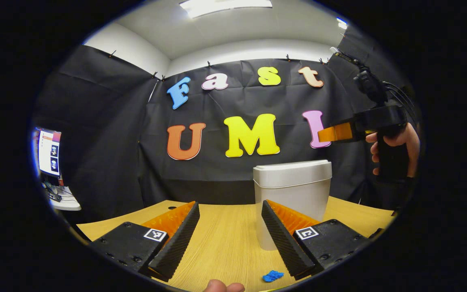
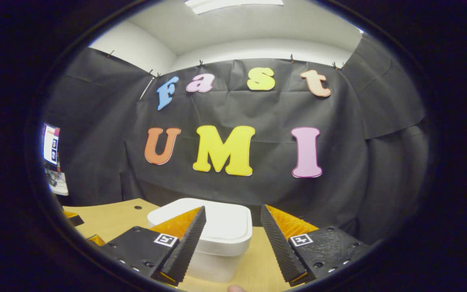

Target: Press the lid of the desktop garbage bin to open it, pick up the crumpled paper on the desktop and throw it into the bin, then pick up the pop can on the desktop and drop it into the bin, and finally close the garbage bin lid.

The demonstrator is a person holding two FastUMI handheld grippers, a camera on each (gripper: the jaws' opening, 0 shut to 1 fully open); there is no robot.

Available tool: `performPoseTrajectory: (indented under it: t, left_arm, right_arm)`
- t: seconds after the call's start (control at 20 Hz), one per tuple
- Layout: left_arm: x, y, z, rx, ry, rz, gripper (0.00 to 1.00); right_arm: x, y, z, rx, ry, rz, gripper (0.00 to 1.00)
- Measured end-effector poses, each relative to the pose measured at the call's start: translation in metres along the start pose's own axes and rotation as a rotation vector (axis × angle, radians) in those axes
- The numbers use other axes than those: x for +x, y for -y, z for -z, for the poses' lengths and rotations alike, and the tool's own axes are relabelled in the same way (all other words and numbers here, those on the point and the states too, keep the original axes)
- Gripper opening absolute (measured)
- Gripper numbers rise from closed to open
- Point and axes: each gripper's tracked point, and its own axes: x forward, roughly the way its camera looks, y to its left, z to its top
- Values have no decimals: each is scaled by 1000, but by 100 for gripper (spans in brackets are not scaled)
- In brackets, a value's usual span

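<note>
both grippers' fingers spread wide, holding nothing; left gripper [image 1: 230, 233] low over the counter [image 1: 225, 243], right gripper [image 2: 232, 237] above the closed white bin [image 2: 217, 227], blue crumpled paper [image 1: 273, 276] nearby.

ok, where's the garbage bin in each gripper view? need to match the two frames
Left gripper view: garbage bin stands right of centre on the wooden table, lid shut, partly behind this gripper's right-hand finger.
Right gripper view: seen from above at lower centre, its white lid partly behind this gripper's left-hand finger.
Shared landmark: the monitor at the far left edge.
</note>
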Motion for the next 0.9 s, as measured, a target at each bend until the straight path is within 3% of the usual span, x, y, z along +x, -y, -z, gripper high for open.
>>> performPoseTrajectory:
  t: [0.05,0.2,0.25,0.3,0.35,0.5,0.9]
  left_arm:
    - [0,-3,1,1,-3,-4,99]
    - [2,-6,4,0,-13,-11,99]
    - [3,-8,5,-2,-15,-14,99]
    - [4,-9,4,-5,-16,-15,99]
    - [3,-9,6,-9,-18,-15,99]
    - [4,-11,8,-14,-24,-12,99]
    - [4,-8,7,-35,-29,1,99]
  right_arm:
    - [10,-4,6,8,-31,-13,83]
    - [29,-21,20,3,-111,-89,55]
    - [32,-21,24,-5,-123,-88,54]
    - [34,-26,23,-6,-129,-101,36]
    - [35,-29,20,0,-133,-118,32]
    - [42,-34,25,26,-172,-137,1]
    - [48,-36,39,15,-258,-159,0]
